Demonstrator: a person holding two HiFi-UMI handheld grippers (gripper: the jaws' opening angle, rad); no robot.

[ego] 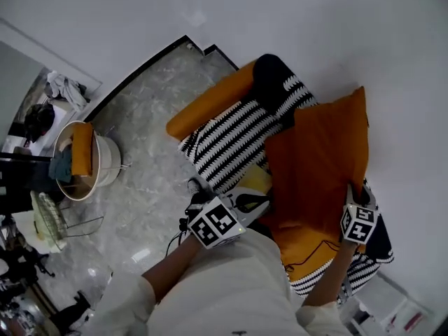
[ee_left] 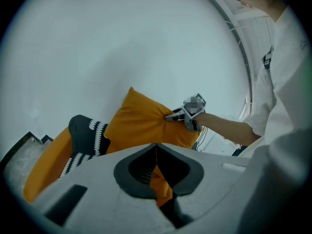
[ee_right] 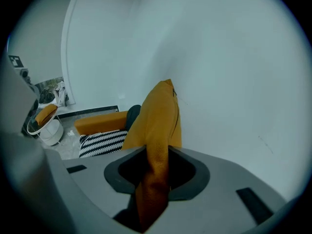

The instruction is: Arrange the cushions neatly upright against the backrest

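Pale sleeves (ego: 122,299) of the person fill the lower edge of the head view, and the two tools reach out from them. The left gripper (ego: 245,205) is clenched tight on a thin fold at the lower edge of the large orange fabric cushion (ego: 318,163). Its own view shows the jaws met, with orange cloth pinched just below them. The right gripper (ego: 350,198) grasps the same cushion by its right-hand edge (a thick ridge of fabric fills the gap between its jaws in the right gripper view). The cushion stands raised over the black-and-white zigzag-striped seat (ego: 227,142) of an armchair with an orange padded armrest (ego: 210,103), close to the white wall (ego: 350,33); whether it touches the wall I cannot tell. At the seat's far end sits a dark cushion with white zigzag trim (ego: 276,82). Well apart, on the grey marbled floor (ego: 150,187), stands a white round tub (ego: 105,163).
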